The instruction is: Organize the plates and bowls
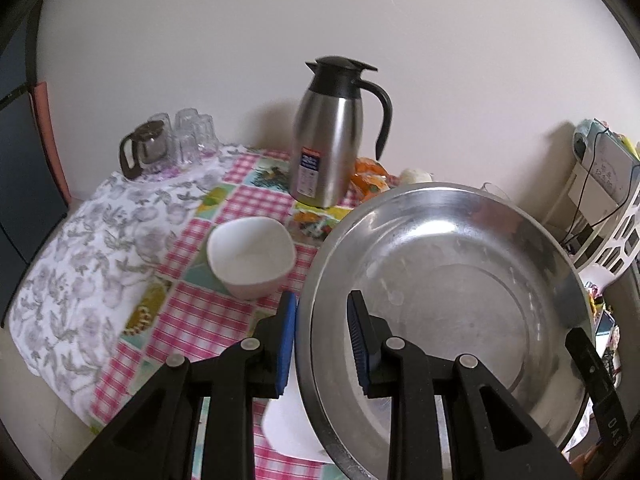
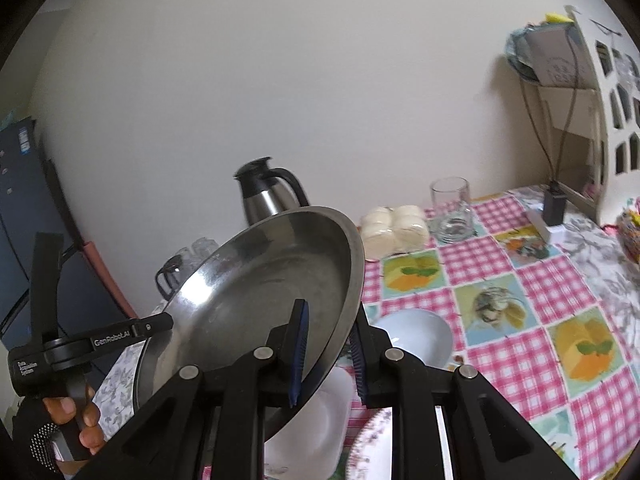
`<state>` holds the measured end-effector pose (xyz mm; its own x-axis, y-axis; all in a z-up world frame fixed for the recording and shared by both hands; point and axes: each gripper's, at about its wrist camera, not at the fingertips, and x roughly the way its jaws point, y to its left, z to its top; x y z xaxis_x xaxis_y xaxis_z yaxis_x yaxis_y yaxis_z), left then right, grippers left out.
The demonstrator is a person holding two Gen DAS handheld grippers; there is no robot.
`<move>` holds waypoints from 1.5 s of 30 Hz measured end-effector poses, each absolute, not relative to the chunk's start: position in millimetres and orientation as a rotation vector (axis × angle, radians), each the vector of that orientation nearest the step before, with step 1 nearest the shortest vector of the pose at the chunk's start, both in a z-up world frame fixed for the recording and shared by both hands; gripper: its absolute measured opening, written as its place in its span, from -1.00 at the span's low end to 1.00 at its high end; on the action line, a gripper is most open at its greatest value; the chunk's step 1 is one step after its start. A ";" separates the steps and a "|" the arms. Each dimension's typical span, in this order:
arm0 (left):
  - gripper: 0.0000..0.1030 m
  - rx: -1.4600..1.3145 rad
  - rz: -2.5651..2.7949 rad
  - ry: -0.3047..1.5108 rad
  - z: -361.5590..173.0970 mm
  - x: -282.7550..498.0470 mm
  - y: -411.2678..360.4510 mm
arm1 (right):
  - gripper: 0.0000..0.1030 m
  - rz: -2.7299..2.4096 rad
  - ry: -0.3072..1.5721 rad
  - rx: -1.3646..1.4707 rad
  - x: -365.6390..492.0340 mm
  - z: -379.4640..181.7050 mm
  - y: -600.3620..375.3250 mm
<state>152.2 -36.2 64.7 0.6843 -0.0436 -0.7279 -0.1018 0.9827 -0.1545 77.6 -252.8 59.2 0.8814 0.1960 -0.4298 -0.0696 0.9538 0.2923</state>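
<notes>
A large steel basin is held tilted above the table by both grippers. My left gripper is shut on its left rim. My right gripper is shut on its right rim; the steel basin fills the middle of the right wrist view. A white square bowl sits on the checked tablecloth left of the basin. A white dish and a white square container lie under the basin, with a patterned plate at the front.
A steel thermos jug stands at the back by the wall. A glass coffee pot and upturned glasses sit at the back left. A drinking glass, packed buns and a white rack are on the right.
</notes>
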 end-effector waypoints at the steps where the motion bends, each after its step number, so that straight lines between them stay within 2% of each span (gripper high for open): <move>1: -0.48 -0.195 0.031 0.822 61.8 153.9 -39.4 | -0.57 0.135 0.476 0.278 78.0 58.0 -256.2; 13: -0.48 -0.238 0.059 0.877 28.6 159.5 -45.9 | -0.54 0.099 0.536 0.275 85.5 41.7 -271.6; 28: -0.48 -0.345 0.099 0.982 -15.8 162.5 -17.1 | -0.54 0.104 0.660 0.207 105.6 12.9 -245.3; 40: -0.48 -0.424 0.110 1.002 -23.6 160.9 4.7 | -0.54 0.120 0.741 0.144 116.4 -6.6 -220.3; 45: -0.48 -0.369 0.102 1.007 -21.5 162.6 -4.6 | -0.51 0.146 0.751 0.109 118.0 -10.0 -207.4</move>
<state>162.6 -4.6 -21.5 0.5358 -0.0853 -0.8401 -0.2513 0.9337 -0.2551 118.0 -207.4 -10.0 0.7218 0.1708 -0.6707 -0.0933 0.9842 0.1503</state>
